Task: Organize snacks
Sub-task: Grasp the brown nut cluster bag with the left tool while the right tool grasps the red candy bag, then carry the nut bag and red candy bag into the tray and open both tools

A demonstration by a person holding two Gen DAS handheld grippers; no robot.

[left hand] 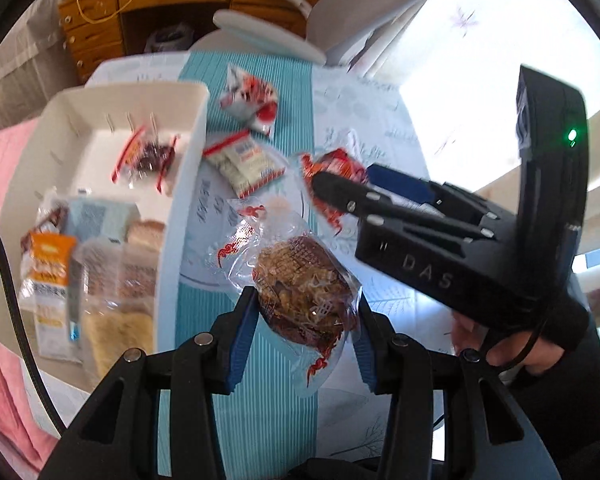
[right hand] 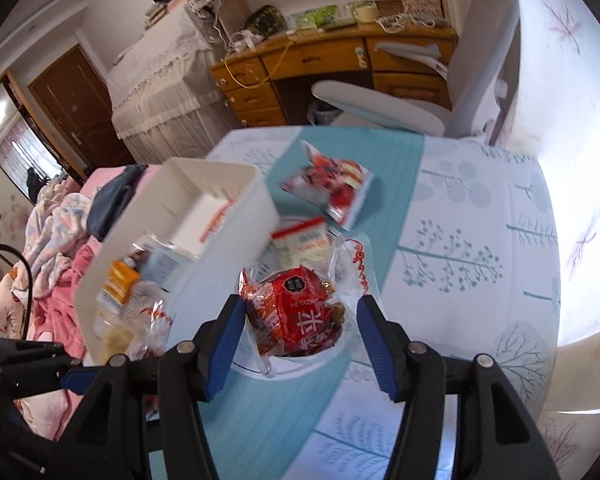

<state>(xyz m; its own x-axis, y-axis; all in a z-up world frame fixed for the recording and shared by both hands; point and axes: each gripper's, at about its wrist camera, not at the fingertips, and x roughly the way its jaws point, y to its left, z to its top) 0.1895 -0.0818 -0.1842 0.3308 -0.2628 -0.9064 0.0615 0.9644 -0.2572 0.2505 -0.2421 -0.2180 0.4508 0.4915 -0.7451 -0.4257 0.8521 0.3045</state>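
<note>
A: What is taking up the most room?

B: The table (right hand: 480, 216), under a pale cloth with a teal runner (left hand: 256, 92) going down its middle. Its far edge is running just in front of a grey chair (right hand: 380, 110), and its right side is lying bare and bright, so that is where the open room is.

A: And next in size?

B: The white bin (left hand: 100, 100), sitting at the table's left edge beside pink bedding (left hand: 0, 240). Several packets are already lying inside it, crowding its near end, while its far end is holding one small packet.

A: What are the grippers doing?

B: The left gripper (left hand: 306, 332) is clamping a clear bag of brown pastry (left hand: 300, 284) between its blue pads, above the runner and just right of the bin's wall. The right gripper (right hand: 302, 332) is framing a red snack packet (right hand: 296, 312); the left pad is touching it, but I cannot tell whether the right pad is pressing on it too.

A: Anything loose on the table?

B: Two smaller packets are lying on the runner beyond the grippers: a red-and-white one (left hand: 252, 100) near the far edge, and a white one with a red strip (left hand: 244, 164) just beside the bin's corner.
</note>
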